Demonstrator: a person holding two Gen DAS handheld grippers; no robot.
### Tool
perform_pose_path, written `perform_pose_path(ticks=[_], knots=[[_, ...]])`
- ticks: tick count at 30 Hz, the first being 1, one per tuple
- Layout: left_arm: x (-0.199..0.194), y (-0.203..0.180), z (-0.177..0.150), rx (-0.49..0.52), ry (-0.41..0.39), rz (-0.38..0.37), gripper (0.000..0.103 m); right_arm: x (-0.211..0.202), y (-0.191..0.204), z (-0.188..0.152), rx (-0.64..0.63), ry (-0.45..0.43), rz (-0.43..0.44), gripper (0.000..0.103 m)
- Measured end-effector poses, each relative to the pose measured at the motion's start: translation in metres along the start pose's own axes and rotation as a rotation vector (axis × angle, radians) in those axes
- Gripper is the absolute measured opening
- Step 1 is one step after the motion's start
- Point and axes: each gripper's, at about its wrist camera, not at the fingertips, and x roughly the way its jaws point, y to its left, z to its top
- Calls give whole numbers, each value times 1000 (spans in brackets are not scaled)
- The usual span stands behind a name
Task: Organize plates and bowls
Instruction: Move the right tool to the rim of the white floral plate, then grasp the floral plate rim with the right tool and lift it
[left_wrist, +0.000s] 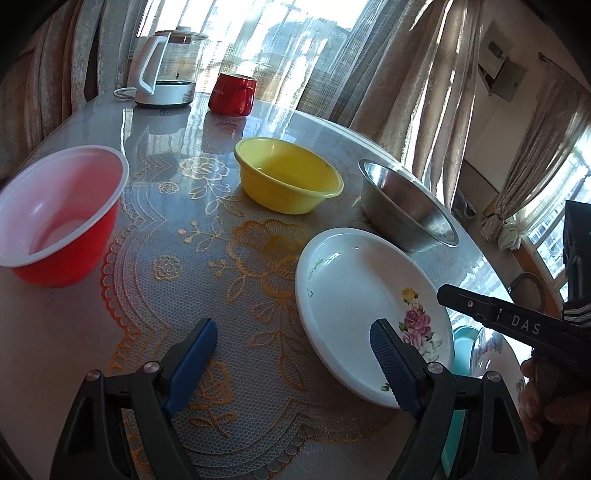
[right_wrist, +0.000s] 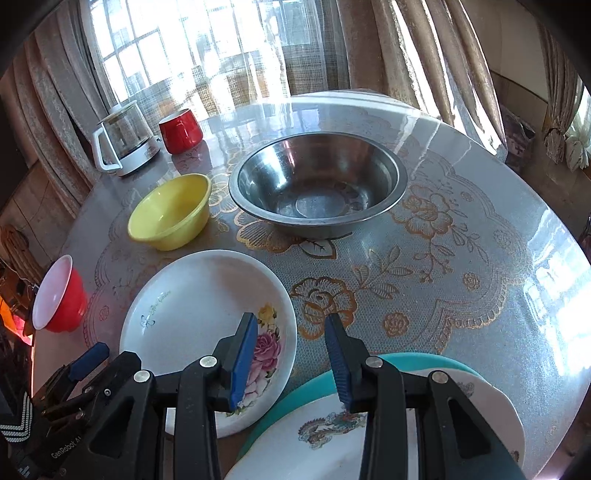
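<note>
A white plate with pink roses (left_wrist: 354, 295) (right_wrist: 192, 306) lies on the table near me. My left gripper (left_wrist: 293, 326) is open wide above its near-left edge, with the right finger (left_wrist: 391, 365) over the plate and nothing gripped. My right gripper (right_wrist: 291, 319) is open and straddles the plate's right rim. Its left finger (right_wrist: 242, 362) is over the roses, its right finger (right_wrist: 341, 362) is over the cloth, and the pads do not press the rim. Further off stand a red bowl with a white inside (left_wrist: 55, 218) (right_wrist: 59, 295), a yellow bowl (left_wrist: 288, 177) (right_wrist: 170, 212) and a steel bowl (left_wrist: 406, 206) (right_wrist: 317, 184).
A white plate with a dragon pattern (right_wrist: 314, 435) rests on a teal plate (right_wrist: 406, 360) at the near edge, under the right gripper. A glass kettle (left_wrist: 166, 70) (right_wrist: 123, 136) and a red mug (left_wrist: 232, 94) (right_wrist: 181, 131) stand at the far side. Curtains ring the round table (right_wrist: 480, 295).
</note>
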Motion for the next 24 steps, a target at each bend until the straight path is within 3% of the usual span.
perform_pose_path(ticks=[3, 12, 18, 24], knots=[[0, 1, 0, -4, 2, -11, 77, 12, -3, 3, 14, 52, 11, 37], [3, 1, 0, -5, 19, -38, 50, 28, 5, 4, -19, 112, 31, 20], [3, 2, 2, 23, 32, -30, 42, 24, 6, 2, 18, 123, 57, 20], [1, 7, 3, 22, 25, 4, 43, 21, 24, -6, -24, 139, 93, 21]])
